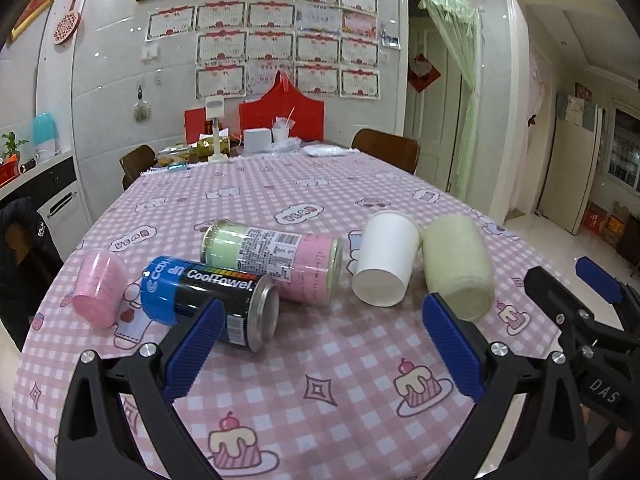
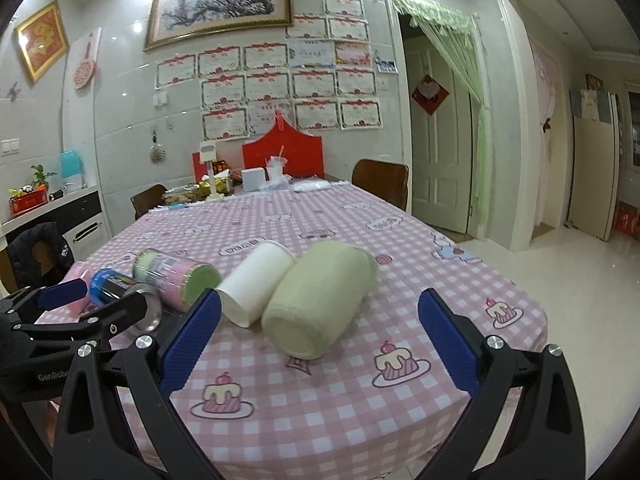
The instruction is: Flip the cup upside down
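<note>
Several cups and cans lie on their sides on the pink checked tablecloth (image 1: 320, 360). From left: a pink cup (image 1: 102, 286), a blue and black CoolTowel can (image 1: 212, 300), a pink and green can (image 1: 276, 260), a white paper cup (image 1: 386, 258) and a pale green cup (image 1: 458, 268). My left gripper (image 1: 320, 344) is open, just short of the CoolTowel can and the pale green cup. My right gripper (image 2: 320, 328) is open, with the pale green cup (image 2: 320, 300) lying between its fingers ahead. The white paper cup (image 2: 258, 284) touches the green cup's left side.
The other gripper shows at the edge of each view, right one (image 1: 580, 304) and left one (image 2: 80, 312). Boxes, a lamp and bags crowd the table's far end (image 1: 240, 140). Brown chairs (image 1: 388, 148) stand at the far sides. The table edge drops to the floor (image 2: 580, 280) on the right.
</note>
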`<state>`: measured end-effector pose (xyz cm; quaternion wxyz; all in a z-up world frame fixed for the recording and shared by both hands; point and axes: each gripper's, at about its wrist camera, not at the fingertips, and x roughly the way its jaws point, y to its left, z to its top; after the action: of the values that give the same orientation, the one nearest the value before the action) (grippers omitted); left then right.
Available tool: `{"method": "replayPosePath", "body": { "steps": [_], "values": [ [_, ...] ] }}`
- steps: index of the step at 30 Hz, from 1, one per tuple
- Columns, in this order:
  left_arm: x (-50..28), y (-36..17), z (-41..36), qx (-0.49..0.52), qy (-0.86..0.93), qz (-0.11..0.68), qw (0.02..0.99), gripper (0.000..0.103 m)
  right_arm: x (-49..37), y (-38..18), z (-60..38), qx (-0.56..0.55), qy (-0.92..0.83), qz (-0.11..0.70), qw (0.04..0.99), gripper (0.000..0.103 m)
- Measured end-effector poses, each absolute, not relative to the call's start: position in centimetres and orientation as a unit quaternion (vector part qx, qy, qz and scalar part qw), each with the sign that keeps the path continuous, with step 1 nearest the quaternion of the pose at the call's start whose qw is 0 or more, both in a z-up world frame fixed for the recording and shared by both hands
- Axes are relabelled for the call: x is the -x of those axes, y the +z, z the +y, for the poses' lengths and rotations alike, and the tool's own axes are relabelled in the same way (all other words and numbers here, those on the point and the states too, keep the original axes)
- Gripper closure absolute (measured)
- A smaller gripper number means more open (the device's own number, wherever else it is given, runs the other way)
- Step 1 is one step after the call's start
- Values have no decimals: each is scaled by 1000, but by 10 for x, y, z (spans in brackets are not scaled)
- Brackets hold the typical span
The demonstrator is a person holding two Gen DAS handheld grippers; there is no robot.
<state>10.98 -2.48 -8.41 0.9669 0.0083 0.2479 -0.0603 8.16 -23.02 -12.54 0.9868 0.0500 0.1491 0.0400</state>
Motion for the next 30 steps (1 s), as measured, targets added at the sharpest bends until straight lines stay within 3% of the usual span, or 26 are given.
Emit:
{"method": "replayPosePath", "body": {
  "steps": [30],
  "values": [
    [-199,-124,-167,-89,-179,333,922,6,-124,-150,-319,-142,-23,187,972,8]
  ]
}}
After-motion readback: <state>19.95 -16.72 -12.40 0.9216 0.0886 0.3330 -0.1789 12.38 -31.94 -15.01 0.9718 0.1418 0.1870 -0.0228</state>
